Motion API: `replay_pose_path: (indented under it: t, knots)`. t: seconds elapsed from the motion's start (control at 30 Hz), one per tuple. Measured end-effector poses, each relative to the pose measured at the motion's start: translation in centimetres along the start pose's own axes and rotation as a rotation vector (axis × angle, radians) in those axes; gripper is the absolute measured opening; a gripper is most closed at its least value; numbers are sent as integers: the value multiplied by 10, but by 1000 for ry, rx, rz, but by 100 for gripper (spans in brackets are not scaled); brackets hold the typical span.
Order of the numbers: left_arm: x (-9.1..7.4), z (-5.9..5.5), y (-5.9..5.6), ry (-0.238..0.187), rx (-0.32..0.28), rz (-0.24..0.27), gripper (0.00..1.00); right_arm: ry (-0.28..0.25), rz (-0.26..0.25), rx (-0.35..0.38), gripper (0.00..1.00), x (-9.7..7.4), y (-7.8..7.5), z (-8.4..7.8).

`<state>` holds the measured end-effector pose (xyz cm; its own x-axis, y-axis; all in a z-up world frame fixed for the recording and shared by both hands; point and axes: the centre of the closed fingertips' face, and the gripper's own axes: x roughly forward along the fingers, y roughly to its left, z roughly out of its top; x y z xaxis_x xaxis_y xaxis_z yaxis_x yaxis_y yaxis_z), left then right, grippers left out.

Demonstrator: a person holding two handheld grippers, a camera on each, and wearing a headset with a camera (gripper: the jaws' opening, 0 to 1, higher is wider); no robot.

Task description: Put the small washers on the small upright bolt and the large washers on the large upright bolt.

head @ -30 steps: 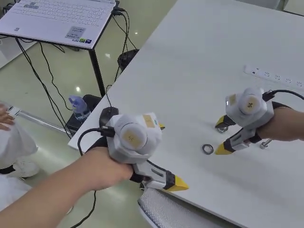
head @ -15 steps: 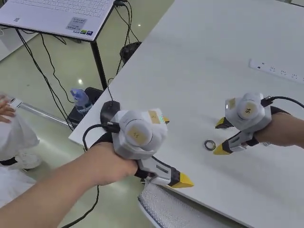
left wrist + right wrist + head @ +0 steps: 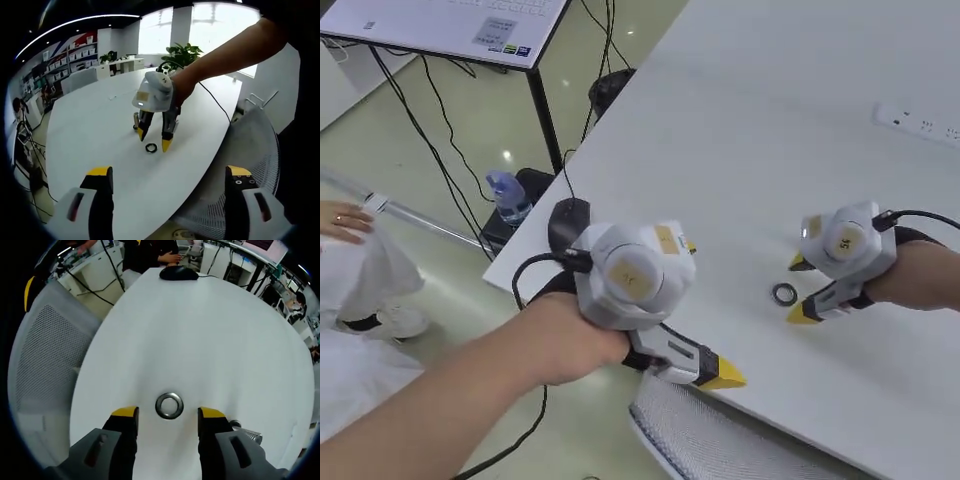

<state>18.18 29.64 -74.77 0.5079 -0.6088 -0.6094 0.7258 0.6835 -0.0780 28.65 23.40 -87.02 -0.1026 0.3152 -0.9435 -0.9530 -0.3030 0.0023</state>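
A steel washer [image 3: 784, 294] lies flat on the white table [image 3: 740, 130]. My right gripper [image 3: 802, 290] is open just above the table, its yellow fingertips either side of the washer. In the right gripper view the washer [image 3: 169, 405] sits between the tips of my right gripper [image 3: 167, 416], apart from both. A bolt [image 3: 246, 432] shows by the right jaw. My left gripper [image 3: 708, 312] is open over the table's near edge, holding nothing. From the left gripper view, my left gripper [image 3: 169, 172] faces the right gripper [image 3: 153, 141], the washer [image 3: 151, 148] and a bolt [image 3: 136, 119] behind them.
A black mouse [image 3: 568, 215] sits at the table's near left corner. A white power strip [image 3: 920, 125] lies at the far right. A mesh chair back [image 3: 700, 430] is below the table edge. A laptop [image 3: 450, 25] stands on a side stand; cables and a bottle [image 3: 508, 192] are on the floor.
The head camera has shifted. My right gripper has edged toward the washer, which now lies between its tips rather than just beyond them. The left gripper stays open at the table edge.
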Motion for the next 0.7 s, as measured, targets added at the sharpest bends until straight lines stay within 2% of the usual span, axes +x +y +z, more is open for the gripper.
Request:
replay_pose_path:
  t: [0.33,0.47,0.6,0.7]
  knots:
    - [-1,-4,-1,6,-7,-5,90,3,4,-26,47,1,2,2]
    - [-2,-7,-3,7,-11,-8,89,21,4,-21,46,2,3,2]
    - [-2,-9,-4,16,-11,-10,88,46,-3,-12,35,0,1,1]
    - [-2,-10,-6,16,-9,-13,87,52,-6,-1,34,1,0,1]
